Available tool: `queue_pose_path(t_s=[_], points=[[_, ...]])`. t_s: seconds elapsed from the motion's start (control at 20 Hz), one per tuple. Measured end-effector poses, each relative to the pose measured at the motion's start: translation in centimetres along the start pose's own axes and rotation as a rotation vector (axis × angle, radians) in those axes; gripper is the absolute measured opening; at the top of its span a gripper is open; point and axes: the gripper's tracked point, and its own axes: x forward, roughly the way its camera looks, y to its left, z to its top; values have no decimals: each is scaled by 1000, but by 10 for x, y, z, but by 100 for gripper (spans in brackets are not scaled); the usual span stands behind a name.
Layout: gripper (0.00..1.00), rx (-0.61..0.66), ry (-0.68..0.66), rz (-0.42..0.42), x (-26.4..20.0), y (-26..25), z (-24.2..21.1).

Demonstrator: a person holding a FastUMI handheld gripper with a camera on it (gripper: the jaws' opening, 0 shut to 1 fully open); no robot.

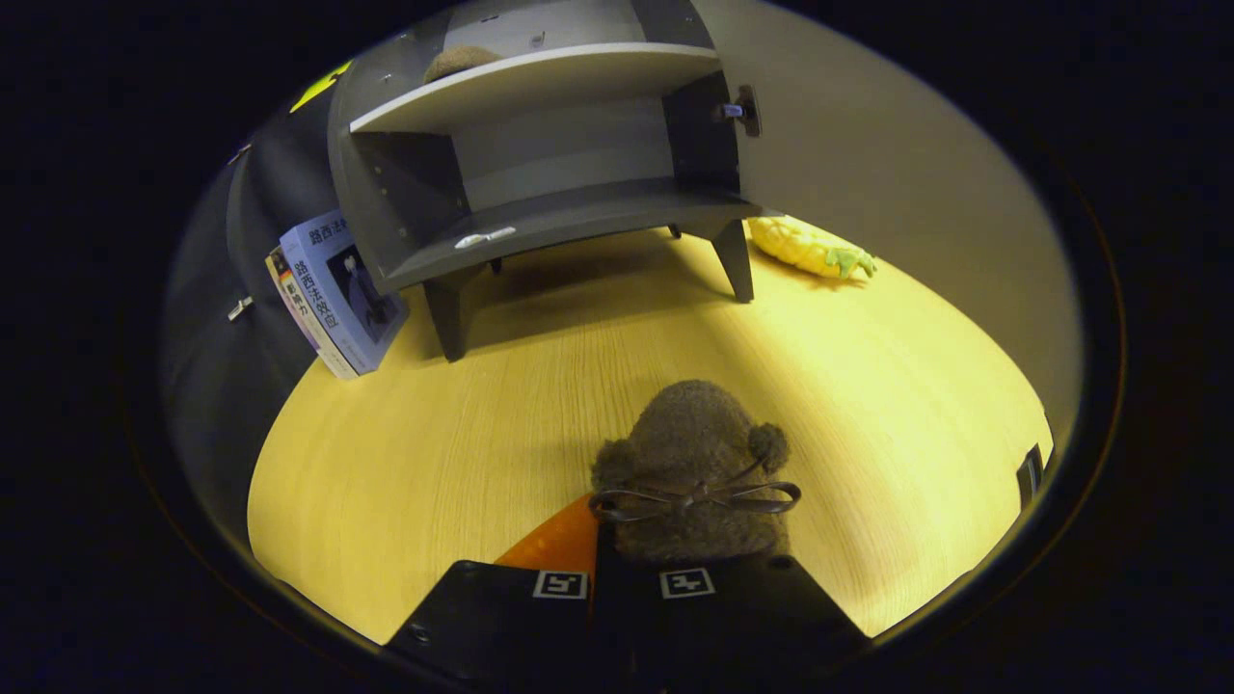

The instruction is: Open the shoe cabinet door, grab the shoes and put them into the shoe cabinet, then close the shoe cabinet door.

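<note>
A: What stands at the upper left of the frame?

B: Books (333,294) lean against the left side of the shoe cabinet (540,164). Their blue cover carries printed characters and a dark figure; I will not read them off.

A: And the cabinet itself?

B: It sits at the upper middle on the wooden surface (482,424), on short dark legs. Its door (906,173) is swung open to the right, with a hinge (740,111) at the cabinet's right wall. The lower compartment holds nothing I can see. On the upper shelf, a brown fuzzy shape (461,61) shows above the shelf edge; it may be another shoe, but I cannot tell.

A: Where is the shoe?

B: The shoe (694,463), a brown plush slipper with pom-pom ears and wire glasses, is at the lower middle, well apart from the cabinet. The gripper (625,569) has its fingers drawn close together with the slipper's near end caught between them, so it is grasping the slipper.

A: Anything further right?

B: A yellow pineapple toy (808,247) lies by the cabinet's right leg, near the door.
</note>
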Motion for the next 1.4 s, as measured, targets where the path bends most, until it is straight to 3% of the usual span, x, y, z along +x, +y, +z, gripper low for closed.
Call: queue_pose_path(t_s=[0.25, 0.5, 0.8, 1.1, 1.4], points=[[13, -37, -107, 54, -50, 7, 54], [13, -70, -245, 74, -118, 11, 152], [13, -52, -335, 106, -164, 32, 273], [13, -47, -455, 140, -170, 62, 391], [13, -68, -492, 115, -124, 69, 467]])
